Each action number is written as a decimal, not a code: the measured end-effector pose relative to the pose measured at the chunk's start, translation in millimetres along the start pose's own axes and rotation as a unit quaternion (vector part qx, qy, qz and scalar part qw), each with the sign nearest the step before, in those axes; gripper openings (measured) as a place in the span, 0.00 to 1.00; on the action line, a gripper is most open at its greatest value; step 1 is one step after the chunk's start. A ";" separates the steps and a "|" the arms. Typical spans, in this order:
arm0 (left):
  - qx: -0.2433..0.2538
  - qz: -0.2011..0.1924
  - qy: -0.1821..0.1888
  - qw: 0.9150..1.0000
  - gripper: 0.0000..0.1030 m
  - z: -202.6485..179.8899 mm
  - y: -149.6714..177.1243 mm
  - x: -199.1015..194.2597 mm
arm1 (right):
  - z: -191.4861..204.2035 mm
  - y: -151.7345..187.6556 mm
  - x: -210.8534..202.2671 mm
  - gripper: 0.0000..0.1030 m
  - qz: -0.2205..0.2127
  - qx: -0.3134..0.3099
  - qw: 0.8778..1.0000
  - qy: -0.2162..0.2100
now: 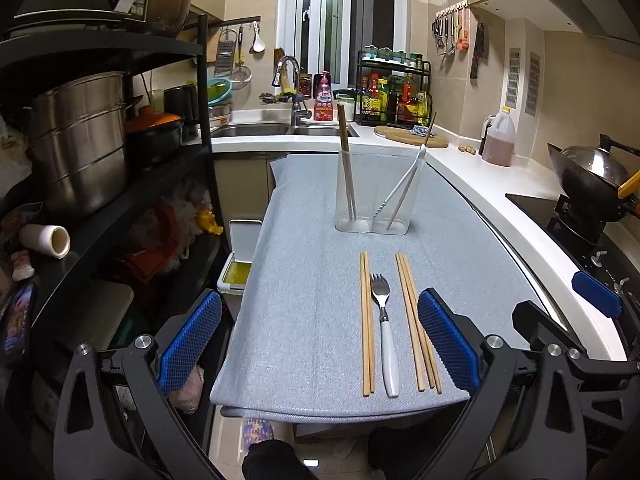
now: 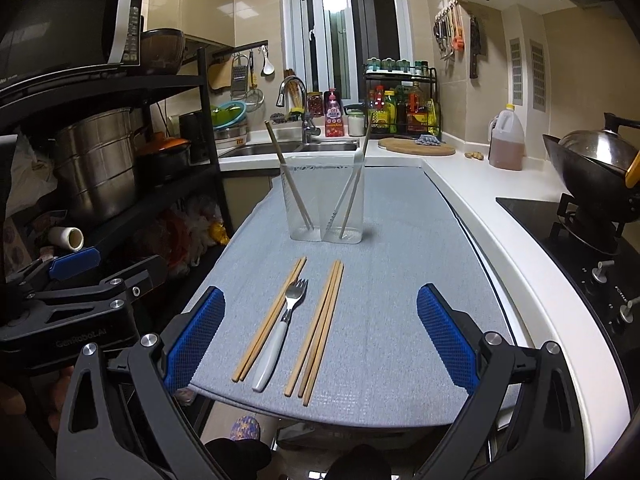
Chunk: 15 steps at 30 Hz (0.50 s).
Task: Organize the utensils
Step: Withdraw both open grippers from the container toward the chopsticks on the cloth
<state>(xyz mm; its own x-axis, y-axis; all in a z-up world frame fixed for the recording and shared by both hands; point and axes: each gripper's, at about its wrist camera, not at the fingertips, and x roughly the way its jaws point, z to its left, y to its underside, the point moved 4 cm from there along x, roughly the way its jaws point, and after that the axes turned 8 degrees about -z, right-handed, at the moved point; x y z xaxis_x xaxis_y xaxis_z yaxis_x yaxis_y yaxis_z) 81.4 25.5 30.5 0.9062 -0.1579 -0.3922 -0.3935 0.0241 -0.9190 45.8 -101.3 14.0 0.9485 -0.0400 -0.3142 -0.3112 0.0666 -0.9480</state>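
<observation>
A clear two-compartment holder stands on the grey mat. Its left compartment holds a chopstick pair; its right holds a white-handled utensil. On the mat nearer me lie a chopstick pair, a white-handled fork and a bundle of three chopsticks. My left gripper is open and empty at the mat's near edge. My right gripper is open and empty, above the lying utensils.
A black rack with steel pots stands left. A sink and a spice rack are behind. White counter, oil jug, stove with wok lie right. The right gripper shows in the left wrist view.
</observation>
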 end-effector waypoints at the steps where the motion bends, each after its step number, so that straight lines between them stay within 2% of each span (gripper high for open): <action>1: -0.002 0.000 -0.001 1.000 0.93 0.2 1.7 -0.9 | 0.2 1.7 -0.6 0.92 0.001 0.000 1.000 0.000; 15: -0.017 0.023 -0.010 1.000 0.93 11.9 26.3 17.4 | -3.9 23.3 13.9 0.92 0.021 0.007 1.000 0.005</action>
<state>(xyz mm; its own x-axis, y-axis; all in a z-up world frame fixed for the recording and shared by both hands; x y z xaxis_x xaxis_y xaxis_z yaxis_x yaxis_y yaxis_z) 88.7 35.2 -1.0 0.8895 -0.1379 -0.4357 -0.4401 -0.0021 -0.8979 51.5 -104.2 -12.7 0.9342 -0.0472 -0.3537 -0.3492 0.0824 -0.9334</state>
